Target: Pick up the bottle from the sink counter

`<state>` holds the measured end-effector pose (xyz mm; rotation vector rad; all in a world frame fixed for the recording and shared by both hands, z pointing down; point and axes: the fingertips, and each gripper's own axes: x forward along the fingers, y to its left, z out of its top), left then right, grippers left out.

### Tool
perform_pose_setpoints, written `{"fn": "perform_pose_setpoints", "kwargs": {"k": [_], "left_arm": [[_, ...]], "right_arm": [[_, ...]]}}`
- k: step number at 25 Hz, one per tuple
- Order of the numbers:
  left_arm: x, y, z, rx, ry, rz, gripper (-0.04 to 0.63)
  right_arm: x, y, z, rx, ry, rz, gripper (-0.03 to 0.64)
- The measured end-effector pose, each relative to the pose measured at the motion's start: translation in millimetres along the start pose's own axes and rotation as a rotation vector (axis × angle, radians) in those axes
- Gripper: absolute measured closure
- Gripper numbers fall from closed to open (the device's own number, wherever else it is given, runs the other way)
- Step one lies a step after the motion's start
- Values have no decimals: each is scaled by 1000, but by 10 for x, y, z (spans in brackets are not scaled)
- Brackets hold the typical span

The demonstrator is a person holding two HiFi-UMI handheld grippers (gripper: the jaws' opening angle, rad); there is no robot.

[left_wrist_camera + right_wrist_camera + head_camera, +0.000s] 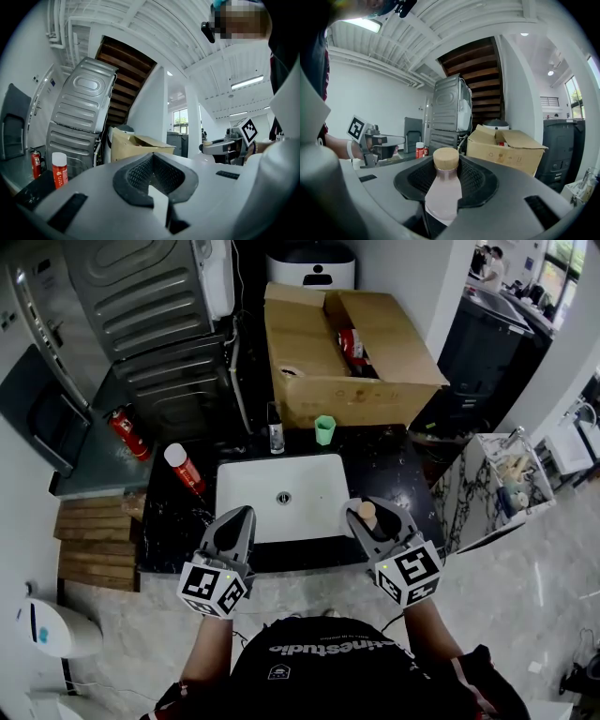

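Note:
A pale pink bottle (367, 515) with a tan cork-like cap stands upright between the jaws of my right gripper (372, 520), which is shut on it above the front right corner of the white sink (246, 486). In the right gripper view the bottle (443, 190) fills the gap between the black pads (474, 183) of the gripper (446, 176), cap on top. My left gripper (244, 517) hangs over the sink's front left corner, shut and empty. In its own view the left gripper (154, 174) holds nothing.
On the black counter (394, 465) a red spray can with a white cap (185, 470) stands left of the sink; a small dark bottle (276, 432) and a green cup (324, 430) stand behind it. An open cardboard box (319, 352) sits beyond, with a grey appliance (159, 324) at the far left.

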<state>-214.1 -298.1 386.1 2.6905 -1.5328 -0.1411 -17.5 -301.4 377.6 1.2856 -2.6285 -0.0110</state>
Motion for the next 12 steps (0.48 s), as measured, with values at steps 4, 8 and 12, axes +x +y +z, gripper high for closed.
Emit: {"fn": "perform_pose_setpoints", "kwargs": {"k": [4,8,12], "left_arm": [[42,-31,25,3,4,-16,583],[74,-26,26,2,6,-25,583],[98,-29,19,0,6,-31,583]], "right_arm": [[-23,-7,6,5,6,-8,453],[-30,-25,5,5,11,-15,453],[-39,-68,1,4,9,-23,453]]}}
